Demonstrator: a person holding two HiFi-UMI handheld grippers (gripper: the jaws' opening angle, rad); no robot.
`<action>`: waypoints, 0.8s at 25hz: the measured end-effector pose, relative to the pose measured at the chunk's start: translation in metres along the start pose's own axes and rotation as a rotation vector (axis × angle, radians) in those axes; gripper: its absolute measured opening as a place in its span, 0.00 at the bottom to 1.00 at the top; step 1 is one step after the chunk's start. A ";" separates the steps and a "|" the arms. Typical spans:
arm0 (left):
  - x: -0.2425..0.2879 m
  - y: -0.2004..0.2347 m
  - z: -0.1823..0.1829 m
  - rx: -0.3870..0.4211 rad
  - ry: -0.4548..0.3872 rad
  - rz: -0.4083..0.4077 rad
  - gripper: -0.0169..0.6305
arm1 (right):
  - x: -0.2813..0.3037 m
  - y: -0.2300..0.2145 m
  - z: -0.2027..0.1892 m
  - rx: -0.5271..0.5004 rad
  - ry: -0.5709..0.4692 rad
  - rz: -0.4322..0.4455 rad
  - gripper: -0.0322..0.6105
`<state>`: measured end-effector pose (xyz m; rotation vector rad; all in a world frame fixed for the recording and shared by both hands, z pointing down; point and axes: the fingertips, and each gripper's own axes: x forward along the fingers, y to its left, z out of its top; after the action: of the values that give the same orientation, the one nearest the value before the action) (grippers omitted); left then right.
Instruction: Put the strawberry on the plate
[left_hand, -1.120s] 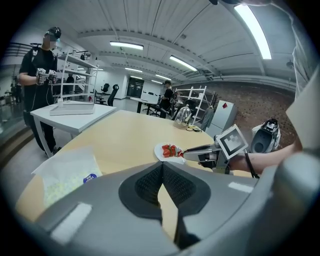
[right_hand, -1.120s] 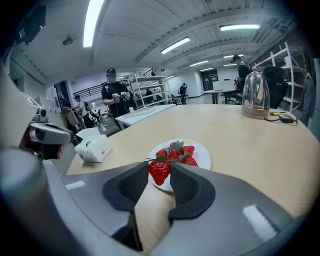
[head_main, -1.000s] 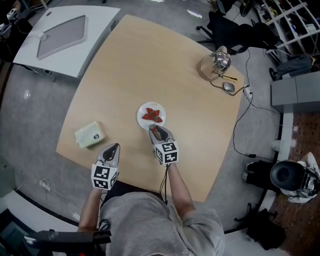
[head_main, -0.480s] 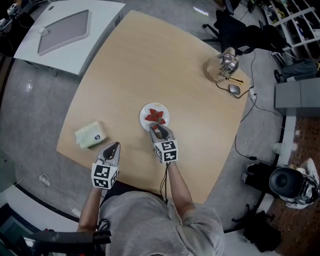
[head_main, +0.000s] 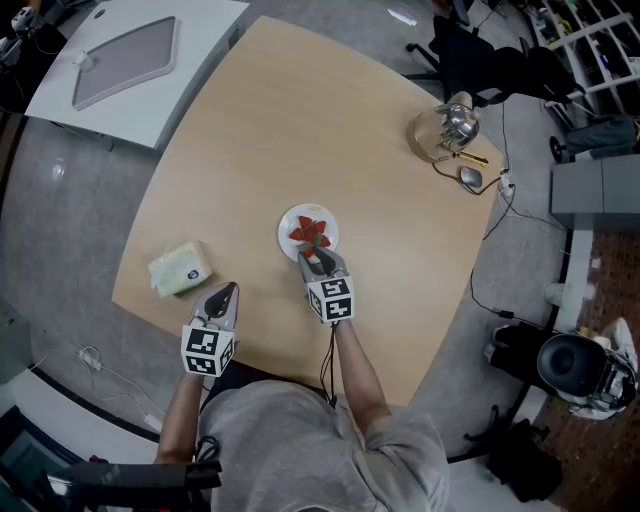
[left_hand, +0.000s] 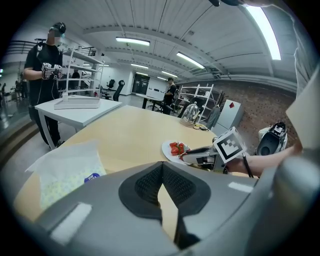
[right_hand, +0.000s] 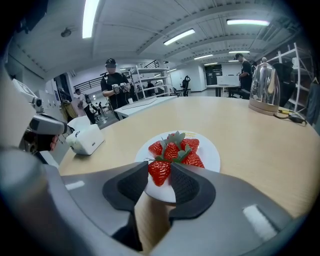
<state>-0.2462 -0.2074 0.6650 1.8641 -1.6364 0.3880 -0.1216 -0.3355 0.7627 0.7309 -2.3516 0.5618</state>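
Note:
A white plate (head_main: 288, 228) with several strawberries (head_main: 309, 234) lies mid-table. My right gripper (head_main: 318, 260) is at the plate's near edge, shut on one more strawberry (right_hand: 159, 171). In the right gripper view this berry sits between both pads, just above the near rim of the plate (right_hand: 211, 151), in front of the piled strawberries (right_hand: 176, 148). My left gripper (head_main: 226, 294) hovers near the table's front edge, left of the plate, shut and empty. In the left gripper view, my left gripper (left_hand: 162, 165) has its pads meeting at the tips.
A pale tissue pack (head_main: 179, 267) lies at the front left of the table. A kettle (head_main: 447, 124) and a mouse (head_main: 468, 178) are at the far right corner. A white side table (head_main: 130, 65) stands beyond the left edge. People stand in the room behind.
The head view has shifted slightly. My right gripper stays at the plate's near edge with the strawberry in it. The left gripper has kept still.

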 end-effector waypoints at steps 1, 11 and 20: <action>0.000 -0.001 0.000 0.001 0.000 -0.001 0.06 | 0.000 0.001 0.000 0.001 0.001 0.003 0.27; -0.002 -0.004 0.004 0.007 -0.004 -0.007 0.06 | -0.004 0.000 0.002 0.075 -0.010 0.028 0.31; -0.008 -0.009 0.006 0.008 -0.020 -0.022 0.06 | -0.017 0.003 0.005 0.083 -0.031 0.019 0.33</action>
<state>-0.2399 -0.2042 0.6530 1.8960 -1.6287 0.3681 -0.1143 -0.3302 0.7471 0.7603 -2.3774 0.6648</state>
